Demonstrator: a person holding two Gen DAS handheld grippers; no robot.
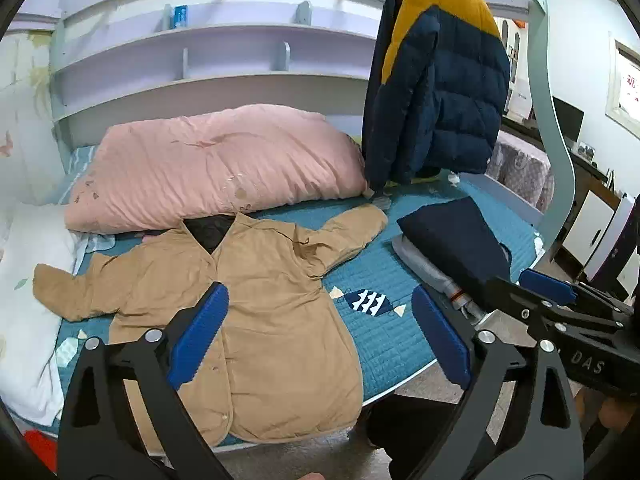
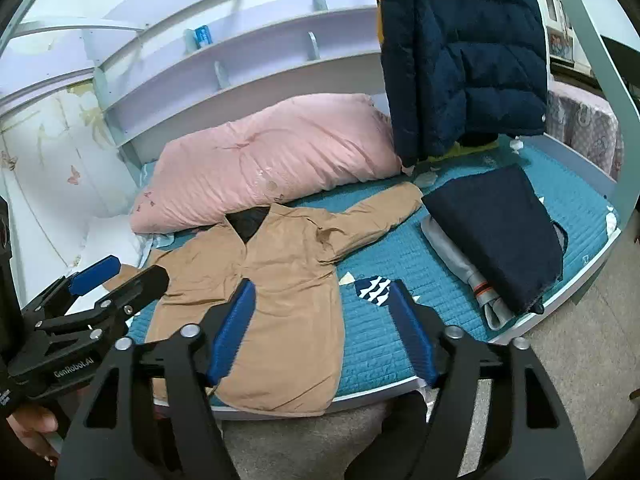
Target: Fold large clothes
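Observation:
A tan coat lies face up and spread flat on the teal bed mat, both sleeves stretched out to the sides and its hem at the bed's front edge. My left gripper hangs open above the coat's lower right part, nothing between its blue pads. My right gripper is open too, over the coat's right edge and the mat, and holds nothing. Each gripper shows in the other's view: the right gripper at the right side, the left gripper at the left side.
A folded navy garment rests on a folded grey one at the bed's right. A pink quilt lies behind the coat. A navy and yellow puffer jacket hangs at the back right. A white pillow sits left.

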